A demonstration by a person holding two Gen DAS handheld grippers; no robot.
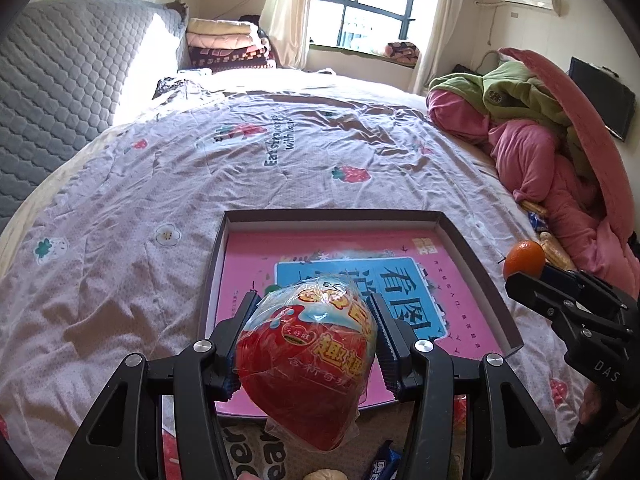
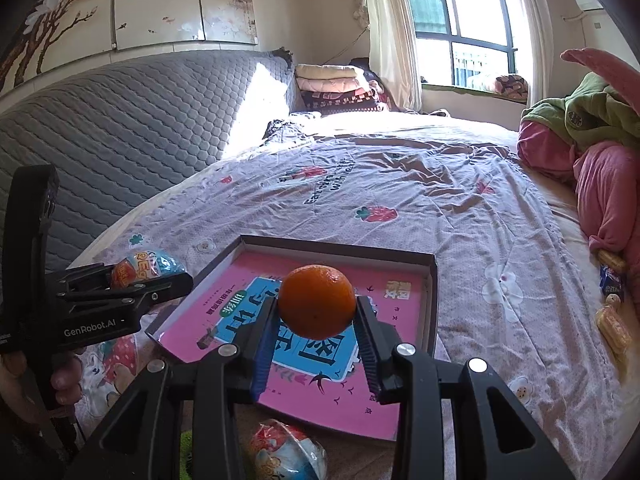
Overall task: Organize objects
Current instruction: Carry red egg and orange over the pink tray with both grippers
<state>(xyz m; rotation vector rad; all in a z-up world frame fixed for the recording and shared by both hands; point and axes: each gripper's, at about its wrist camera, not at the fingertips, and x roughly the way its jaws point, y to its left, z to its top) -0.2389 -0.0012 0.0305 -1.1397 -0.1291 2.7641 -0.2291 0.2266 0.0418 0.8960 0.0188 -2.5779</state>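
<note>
My left gripper [image 1: 314, 304] is shut on a red and blue wrapped egg-shaped toy [image 1: 308, 356] and holds it above the near edge of a shallow dark box lid [image 1: 340, 215] with a pink book cover inside. My right gripper [image 2: 316, 306] is shut on an orange [image 2: 317, 302] and holds it above the same box lid [image 2: 340, 249]. In the left wrist view the right gripper with the orange [image 1: 524, 258] is at the right. In the right wrist view the left gripper with the toy [image 2: 146, 268] is at the left.
The box lies on a bed with a pink strawberry-print sheet [image 1: 280, 152]. A second wrapped toy egg [image 2: 286, 454] lies near the box's front edge. Snack packets [image 2: 610, 320] lie at the right by a heap of pink and green bedding [image 1: 540, 128]. A grey quilted headboard [image 2: 120, 128] is at the left.
</note>
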